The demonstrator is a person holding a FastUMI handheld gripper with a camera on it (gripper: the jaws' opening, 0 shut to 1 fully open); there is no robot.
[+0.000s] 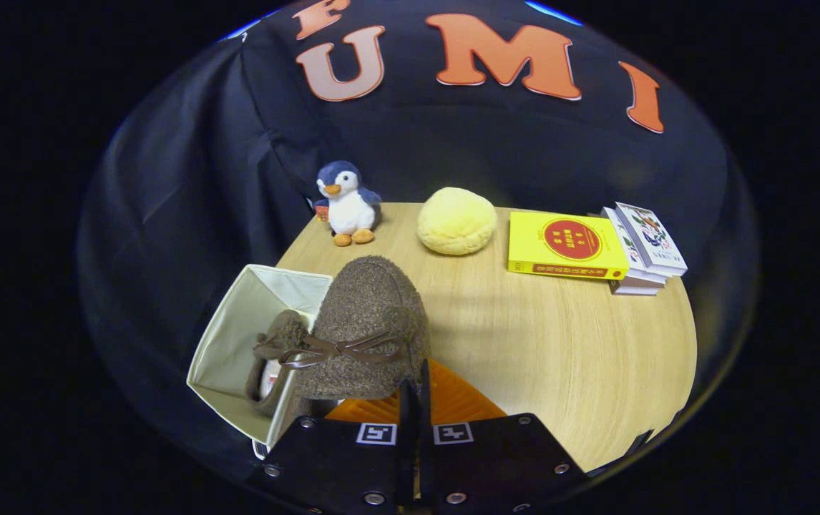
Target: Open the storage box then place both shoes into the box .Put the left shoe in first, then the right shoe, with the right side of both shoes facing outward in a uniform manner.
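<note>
Gripping a brown fuzzy shoe [371,325] at its rear edge, gripper [415,400] with fingers pressed nearly together on it; held aloft, toe pointing away, over the right rim of the open storage box [227,343]; brown bow across the top of the shoe; second brown fuzzy shoe [277,357] already lying on its side inside the box, bow showing, partly hidden behind the held one; box of pale fabric, set at the near left corner of the wooden table [546,343], partly overhanging the edge; ribbed orange piece [453,404] seen just under the fingers; plush penguin [347,204] stood at the far left edge; yellow round plush cushion [456,220] beside it along the far edge; yellow book [564,245] lay flat further right; small stack of books [646,247] touched it at the far right corner.
</note>
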